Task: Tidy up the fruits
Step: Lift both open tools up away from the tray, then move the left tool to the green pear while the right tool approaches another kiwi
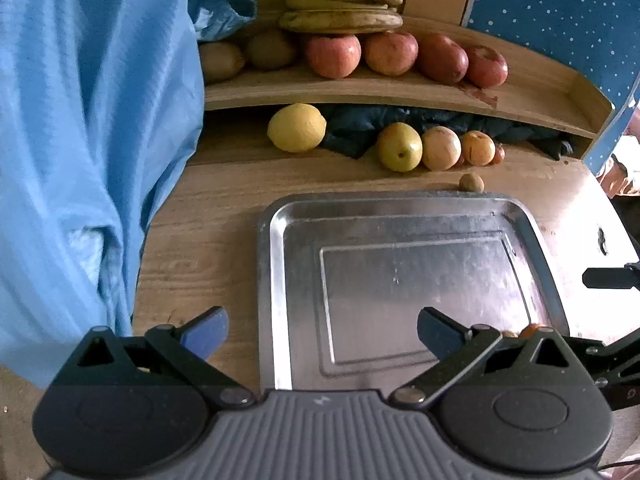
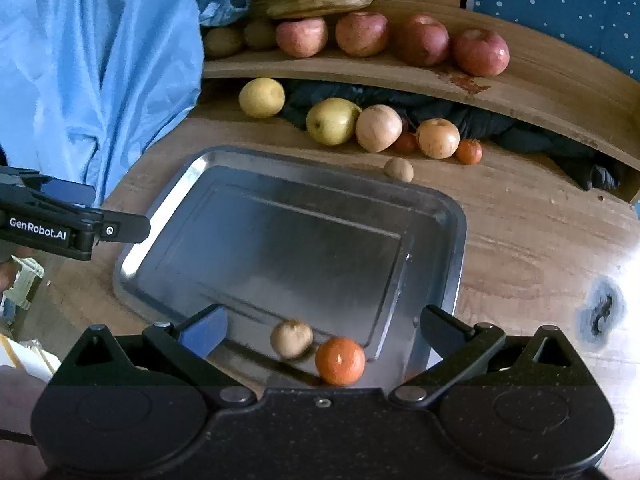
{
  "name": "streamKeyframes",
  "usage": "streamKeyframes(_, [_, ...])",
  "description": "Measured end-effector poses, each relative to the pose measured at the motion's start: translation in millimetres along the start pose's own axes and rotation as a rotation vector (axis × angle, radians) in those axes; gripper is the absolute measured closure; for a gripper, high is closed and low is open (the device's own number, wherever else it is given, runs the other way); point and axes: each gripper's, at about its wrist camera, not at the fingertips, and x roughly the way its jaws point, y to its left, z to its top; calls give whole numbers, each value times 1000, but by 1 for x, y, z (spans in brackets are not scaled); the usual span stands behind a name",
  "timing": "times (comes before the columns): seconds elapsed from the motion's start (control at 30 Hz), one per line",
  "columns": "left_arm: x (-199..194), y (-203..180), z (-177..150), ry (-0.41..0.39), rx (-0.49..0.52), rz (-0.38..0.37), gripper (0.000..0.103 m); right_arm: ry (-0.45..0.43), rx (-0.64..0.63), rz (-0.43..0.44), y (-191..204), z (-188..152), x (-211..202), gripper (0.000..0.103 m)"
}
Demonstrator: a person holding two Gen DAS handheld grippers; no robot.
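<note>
Wooden table [image 2: 520,240]: tray [image 2: 180,188] middle bare, orange [image 2: 340,361] near edge; both tools spread.

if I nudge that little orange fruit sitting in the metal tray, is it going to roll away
Probably yes. The small orange fruit looks round and the metal tray floor is smooth and shiny, so a nudge would likely send it rolling. It touches the small brown fruit, which may get pushed too. The tray's raised rim should keep both inside.

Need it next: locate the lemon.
In both views the lemon lies on the table under the shelf, left of the pear, beside the dark cloth.
</note>
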Motion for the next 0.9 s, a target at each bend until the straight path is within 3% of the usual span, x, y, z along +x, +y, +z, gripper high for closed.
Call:
streamKeyframes(0.53, [45,-5,56,-21,58,-86,0,-38,41,-95,-17,43,19,1])
streamKeyframes(0.9, [68,-20,88,-17,66,-102,0,-39,118,-166,-35,61,28,1])
